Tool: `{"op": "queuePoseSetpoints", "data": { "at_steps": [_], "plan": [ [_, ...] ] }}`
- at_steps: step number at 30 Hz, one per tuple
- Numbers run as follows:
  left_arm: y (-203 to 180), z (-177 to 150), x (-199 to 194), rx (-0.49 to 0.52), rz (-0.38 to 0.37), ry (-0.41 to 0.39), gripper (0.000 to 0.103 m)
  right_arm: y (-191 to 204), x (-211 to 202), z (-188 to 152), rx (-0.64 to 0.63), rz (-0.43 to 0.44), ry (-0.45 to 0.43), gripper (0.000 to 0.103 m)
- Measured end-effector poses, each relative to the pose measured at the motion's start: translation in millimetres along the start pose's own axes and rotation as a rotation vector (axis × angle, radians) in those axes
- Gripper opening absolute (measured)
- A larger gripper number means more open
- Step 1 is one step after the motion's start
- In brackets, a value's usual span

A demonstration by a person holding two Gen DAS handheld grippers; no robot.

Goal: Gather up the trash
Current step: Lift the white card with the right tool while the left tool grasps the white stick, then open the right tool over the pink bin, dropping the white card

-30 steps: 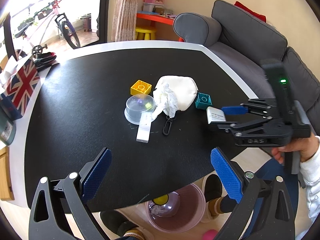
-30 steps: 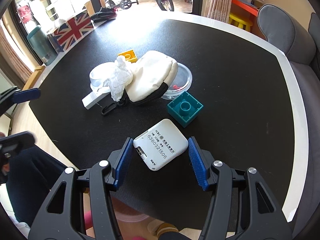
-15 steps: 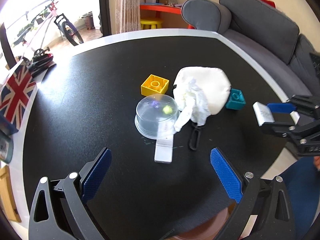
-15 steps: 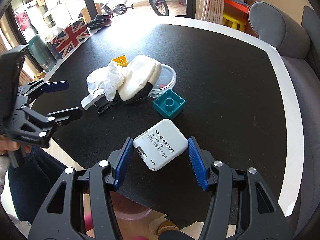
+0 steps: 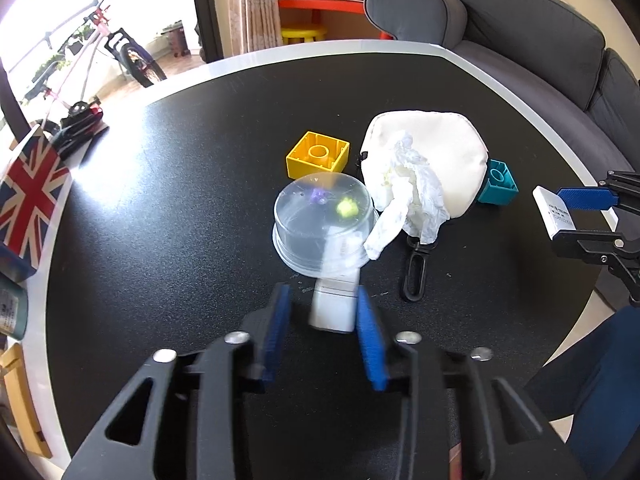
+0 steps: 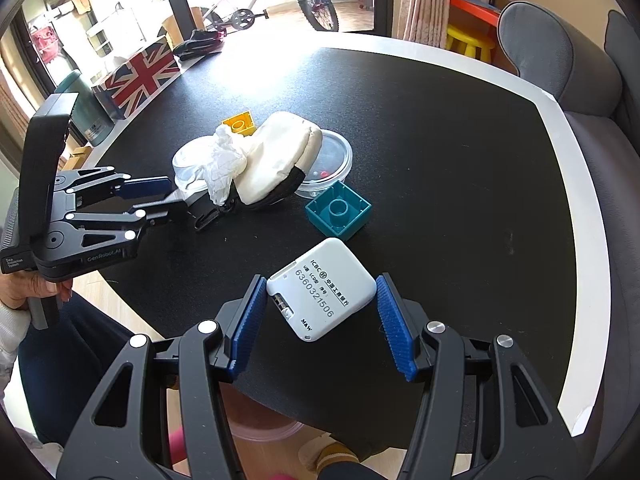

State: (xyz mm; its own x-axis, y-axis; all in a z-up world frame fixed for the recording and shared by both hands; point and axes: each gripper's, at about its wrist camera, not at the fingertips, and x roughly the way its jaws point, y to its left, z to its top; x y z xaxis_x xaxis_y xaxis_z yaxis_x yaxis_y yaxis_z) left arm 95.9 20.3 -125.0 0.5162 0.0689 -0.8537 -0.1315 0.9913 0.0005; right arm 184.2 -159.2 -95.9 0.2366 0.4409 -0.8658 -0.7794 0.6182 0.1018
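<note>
Matt black worktop [image 5: 160, 184]; clear glossy plastic tub [image 5: 320, 220]; crumpled white tissue [image 5: 412, 196]; soft cream cloth pouch [image 5: 444, 152].

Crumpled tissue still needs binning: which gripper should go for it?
Neither is free: the left gripper has just closed on the white stick, the right gripper holds the white card. Probably left, once emptied: it sits nearer the tissue.

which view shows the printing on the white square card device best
The right wrist view. The white square card device fills the foreground between the right tool's blue pads, label side up, printed digits sharp and readable. The left wrist view shows it only edge-on at the far right, its text too small to read.
</note>
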Motion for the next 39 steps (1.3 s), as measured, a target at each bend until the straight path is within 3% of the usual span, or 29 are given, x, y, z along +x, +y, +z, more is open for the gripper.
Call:
{"op": "queuePoseSetpoints", "data": {
  "at_steps": [8, 23, 39],
  "plan": [
    [2.5, 2.4, -4.3, -0.011, -0.026, 0.014, 0.019, 4.0, 0.5, 3.6, -0.005, 0.013, -0.007, 0.056],
    [-6.3, -0.1, -60.7, -0.024, -0.068, -0.031, 0.019, 20.8, -27.1, 2.5, -0.02, 0.029, -0.066, 0.056],
    [-37.7, -48.7, -111.1, 0.0, -0.137, -0.063, 0.019, 54.8, -75.3, -50.0, -0.055, 0.063, -0.108, 0.056]
  ]
}}
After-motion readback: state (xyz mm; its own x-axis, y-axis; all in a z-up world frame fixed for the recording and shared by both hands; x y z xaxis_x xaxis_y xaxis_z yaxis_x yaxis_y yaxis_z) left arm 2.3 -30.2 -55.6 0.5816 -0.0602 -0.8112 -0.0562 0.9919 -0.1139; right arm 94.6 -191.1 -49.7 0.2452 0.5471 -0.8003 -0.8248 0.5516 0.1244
